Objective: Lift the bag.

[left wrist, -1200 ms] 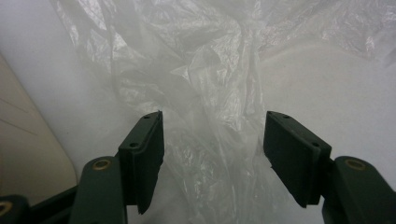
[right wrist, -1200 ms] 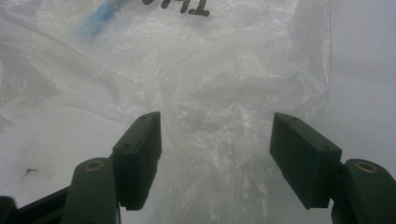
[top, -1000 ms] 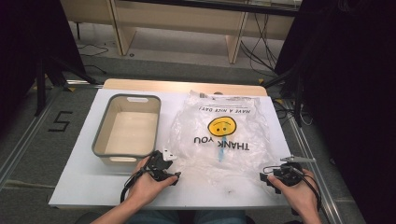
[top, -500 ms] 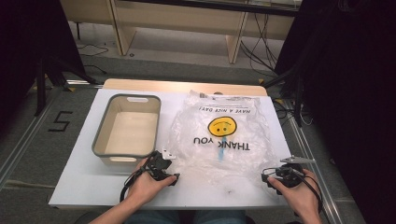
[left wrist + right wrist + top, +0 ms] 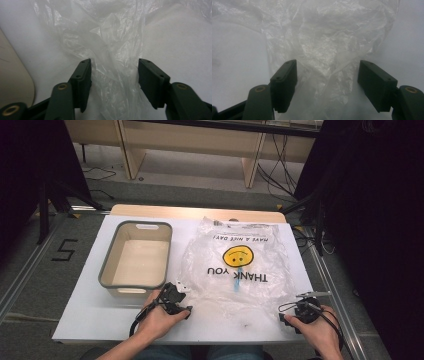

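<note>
The table [image 5: 90, 320] is white and rectangular, with the person seated at its near edge and both forearms coming in from below in the high view.

The plastic bag [image 5: 240, 270] is the largest item on it. It is clear and crumpled, lies flat on the right half of the table, and carries a yellow smiley face with "THANK YOU" and "HAVE A NICE DAY" printed upside down from the person's side. Its near edge runs between the two grippers.

The tub [image 5: 136, 260] is beige with a grey rim. It stands on the left half of the table, just beside the bag's left edge.

The left gripper [image 5: 176, 301] rests at the bag's near left corner, close to the tub's near right corner. In the left gripper view its jaws stand apart with a bunched fold of the bag [image 5: 117, 82] between them. The left pad lies at the fold's edge; the right pad is clear of it. The jaws have just been closing, with the plastic between them and not yet pinched.

The right gripper [image 5: 300, 312] rests at the bag's near right corner. In the right gripper view its jaws are spread wide, with a crumpled rise of the bag [image 5: 329, 75] between them and neither pad pressing on it.
</note>
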A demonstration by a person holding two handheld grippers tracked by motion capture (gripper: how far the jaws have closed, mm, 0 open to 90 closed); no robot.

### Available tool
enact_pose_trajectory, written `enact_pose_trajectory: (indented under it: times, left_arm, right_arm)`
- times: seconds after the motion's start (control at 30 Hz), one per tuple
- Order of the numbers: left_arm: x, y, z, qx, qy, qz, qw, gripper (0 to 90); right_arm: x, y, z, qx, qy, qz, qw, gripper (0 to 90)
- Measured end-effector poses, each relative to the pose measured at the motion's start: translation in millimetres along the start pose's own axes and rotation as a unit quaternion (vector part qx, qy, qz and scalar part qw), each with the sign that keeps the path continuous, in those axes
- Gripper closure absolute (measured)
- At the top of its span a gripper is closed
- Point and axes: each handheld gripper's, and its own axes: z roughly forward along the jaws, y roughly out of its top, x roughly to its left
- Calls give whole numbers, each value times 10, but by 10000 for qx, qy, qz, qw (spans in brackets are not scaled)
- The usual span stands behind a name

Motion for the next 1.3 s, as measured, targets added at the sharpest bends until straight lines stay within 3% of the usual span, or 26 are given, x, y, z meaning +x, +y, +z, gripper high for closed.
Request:
enact_pose_trajectory:
  times: [0.13,0.23,0.4,0.47,0.67,0.83,1.03,1.3]
  left_arm:
    - [-31,17,-9,65,-35,46,10000,560]
    - [-53,32,-7,89,-36,72,9999,625]
    - [-98,71,-1,209,-49,162,9996,724]
    - [-127,76,3,214,-18,256,9994,762]
    - [-153,74,4,207,-65,465,9987,842]
    - [-128,53,3,78,-211,618,9978,885]
    - [-83,34,-18,-65,-360,792,9962,891]
    - [-69,62,-221,-659,-413,963,9923,891]
  right_arm:
    - [57,4,7,118,-206,-281,9993,377]
    - [90,15,7,194,-309,-363,9987,434]
    - [106,29,4,267,-297,-500,9979,532]
    - [118,46,-1,294,-182,-590,9977,678]
    - [179,82,13,426,-125,-801,9958,811]
    - [157,83,15,409,57,-701,9967,886]
    - [86,62,8,301,302,-461,9980,900]
    - [58,78,-8,130,325,-365,9987,900]
